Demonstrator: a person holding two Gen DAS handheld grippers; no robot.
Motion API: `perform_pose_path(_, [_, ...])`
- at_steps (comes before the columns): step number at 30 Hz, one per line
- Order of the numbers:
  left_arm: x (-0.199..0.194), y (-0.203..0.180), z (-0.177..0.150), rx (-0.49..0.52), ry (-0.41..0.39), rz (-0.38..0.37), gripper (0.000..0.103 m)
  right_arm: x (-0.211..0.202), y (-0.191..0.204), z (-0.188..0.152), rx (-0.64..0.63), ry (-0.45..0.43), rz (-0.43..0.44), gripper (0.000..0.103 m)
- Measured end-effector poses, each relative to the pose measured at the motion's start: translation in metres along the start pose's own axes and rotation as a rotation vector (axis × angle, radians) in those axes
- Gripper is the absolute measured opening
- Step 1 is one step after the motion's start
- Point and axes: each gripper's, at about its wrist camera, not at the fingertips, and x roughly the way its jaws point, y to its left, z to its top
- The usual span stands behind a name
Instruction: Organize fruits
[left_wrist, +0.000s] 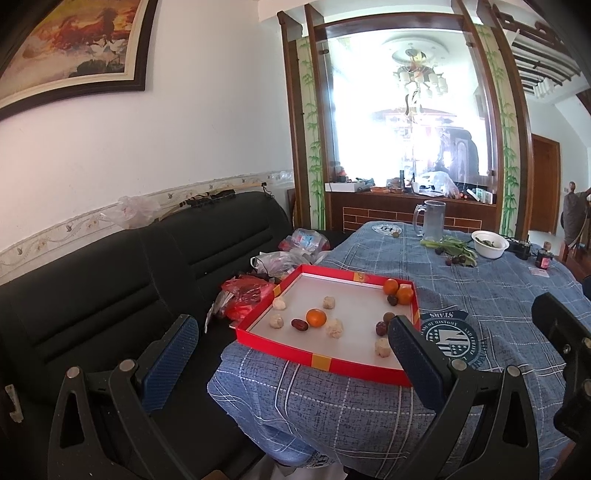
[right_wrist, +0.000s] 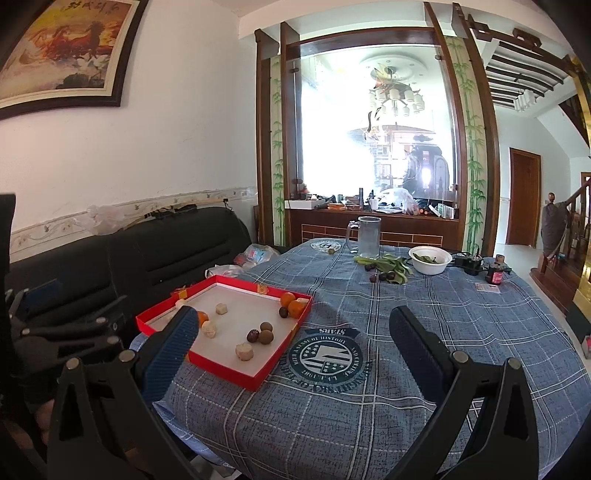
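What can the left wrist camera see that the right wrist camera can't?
Only the left wrist view shows the red plastic bag on the sofa beside the tray, and the whole orange in the tray's middle. Only the right wrist view shows the stair railing at the far right, and the left hand-held gripper from the side. Both show the red tray of fruit, the glass mug, the white bowl and the checked tablecloth.

Readable text: only on the cloth emblem.
Blue checked fabric tablecloth (right_wrist: 424, 295) is showing a round navy-and-white printed emblem (right_wrist: 324, 355), upside down, reading "STARS", "SENSE OF HISTORY", "AND CULTURE", "1987"; rest illegible.
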Motion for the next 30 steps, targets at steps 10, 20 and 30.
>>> perform_pose_path(10, [0.0028,0.0050,-0.0001,-0.010,0.004,0.005,0.103,-0.0010,0.0092,0.0018,-0.031,-0.006,0.006,0.103])
perform_pose_path(20, [0.0033,0.0061,-0.0006,-0.009,0.005,0.004,0.103,0.0000,0.0097,0.0009,-0.029,-0.001,0.006,0.103])
perform_pose_path(30, [0.0028,0.0060,-0.0030,-0.013,0.007,0.007,0.103,0.0030,0.0096,-0.0064,-0.030,0.008,0.008,0.103])
